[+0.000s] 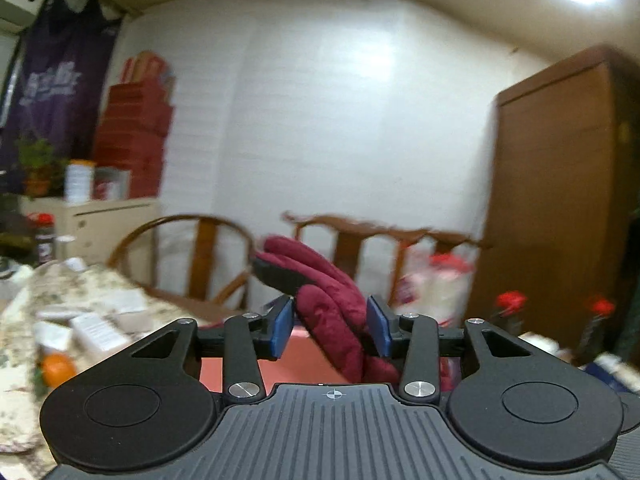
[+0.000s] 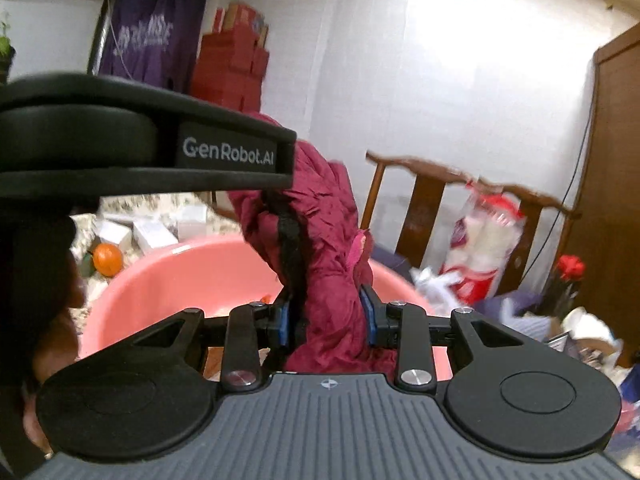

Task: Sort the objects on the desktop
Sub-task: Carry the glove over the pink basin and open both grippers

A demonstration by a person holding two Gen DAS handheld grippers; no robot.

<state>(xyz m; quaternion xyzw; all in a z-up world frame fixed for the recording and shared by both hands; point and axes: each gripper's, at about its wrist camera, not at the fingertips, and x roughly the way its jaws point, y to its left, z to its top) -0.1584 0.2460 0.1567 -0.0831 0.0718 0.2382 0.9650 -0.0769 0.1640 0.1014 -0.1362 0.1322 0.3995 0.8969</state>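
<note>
Your left gripper (image 1: 331,326) stands open, pads clear of the maroon glove (image 1: 336,312) that rises between them toward 11 o'clock. Your right gripper (image 2: 327,318) is clamped on that glove (image 2: 320,240), holding it upright above the pink basin (image 2: 168,276); an orange (image 2: 107,259) lies at 9 o'clock.

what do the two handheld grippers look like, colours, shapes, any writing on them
Both look alike: the left gripper and right gripper have matte black linkage arms with silver screws, two round black discs at the sides, a ribbed dark grey body bearing a small crosshair mark, and blue pads on the fingers. In the right wrist view the left gripper's black side carries white "GenRobot.AI" lettering. No cables or sleeves show.
</note>
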